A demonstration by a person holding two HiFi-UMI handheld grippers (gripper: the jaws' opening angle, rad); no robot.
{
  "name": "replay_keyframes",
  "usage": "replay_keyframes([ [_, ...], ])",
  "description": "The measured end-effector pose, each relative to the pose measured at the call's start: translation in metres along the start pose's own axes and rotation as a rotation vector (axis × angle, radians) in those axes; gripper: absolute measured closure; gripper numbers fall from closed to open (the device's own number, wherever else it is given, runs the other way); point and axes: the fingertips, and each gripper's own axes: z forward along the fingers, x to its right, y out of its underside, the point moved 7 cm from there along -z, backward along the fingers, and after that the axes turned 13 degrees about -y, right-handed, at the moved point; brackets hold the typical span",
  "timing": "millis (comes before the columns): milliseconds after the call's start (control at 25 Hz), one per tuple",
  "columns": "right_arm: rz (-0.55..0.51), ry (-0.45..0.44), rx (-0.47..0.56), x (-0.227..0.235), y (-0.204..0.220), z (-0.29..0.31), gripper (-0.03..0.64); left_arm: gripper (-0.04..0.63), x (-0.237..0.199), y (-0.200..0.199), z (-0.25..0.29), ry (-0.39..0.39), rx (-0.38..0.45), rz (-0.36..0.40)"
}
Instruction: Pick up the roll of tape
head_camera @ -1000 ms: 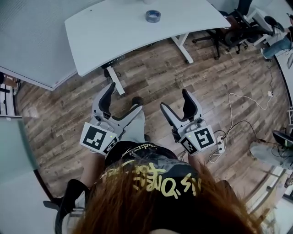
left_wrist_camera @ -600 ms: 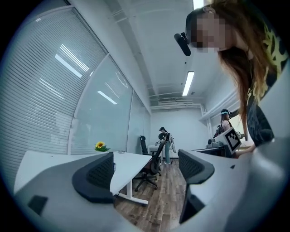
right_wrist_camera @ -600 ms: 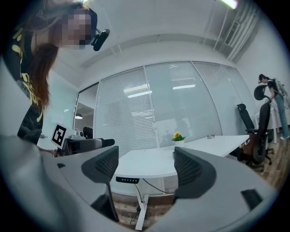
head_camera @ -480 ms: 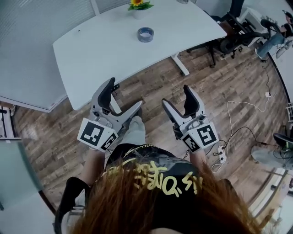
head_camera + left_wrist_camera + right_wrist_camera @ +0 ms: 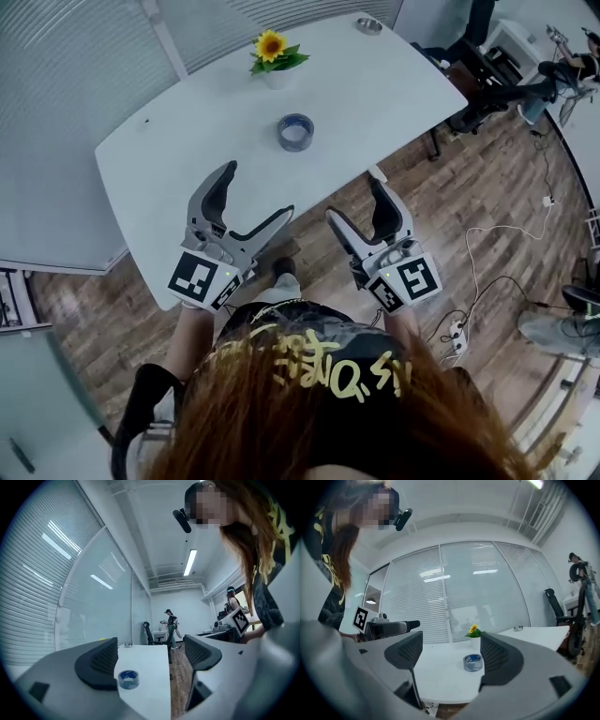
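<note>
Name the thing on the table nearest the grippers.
The blue roll of tape, mid-table; the sunflower pot and the small metal dish stand farther back, near the far edge.

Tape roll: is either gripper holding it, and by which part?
No, nothing is held. The left gripper and right gripper both have jaws apart and empty; the tape roll lies flat on the table, clear of both.
</note>
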Motion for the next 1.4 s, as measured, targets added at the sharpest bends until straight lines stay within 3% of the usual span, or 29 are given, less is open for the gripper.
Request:
replay_keyframes([
  [560, 0.025, 0.01, -0.014, 0.073, 0.005, 0.087, 0.252, 0.156, -0.072, 0.02, 0.087, 0.029, -0.047, -0.039],
  [880, 0.038, -0.018, -0.016, 0.096, 0.011, 0.107, 0.252, 0.156, -0.082, 0.033, 0.111, 0.037, -0.059, -0.052],
  [1200, 0.03, -0.153, -0.041, 0.136, 0.003, 0.109, 0.252, 0.156, -0.072, 0.046, 0.14, -0.005, -0.101, -0.036],
  [1400, -0.005, -0.309, -0.09, 0.154, -0.005, 0.117, 0.251, 0.156, -0.064, 0.048, 0.146, -0.057, -0.127, -0.033],
])
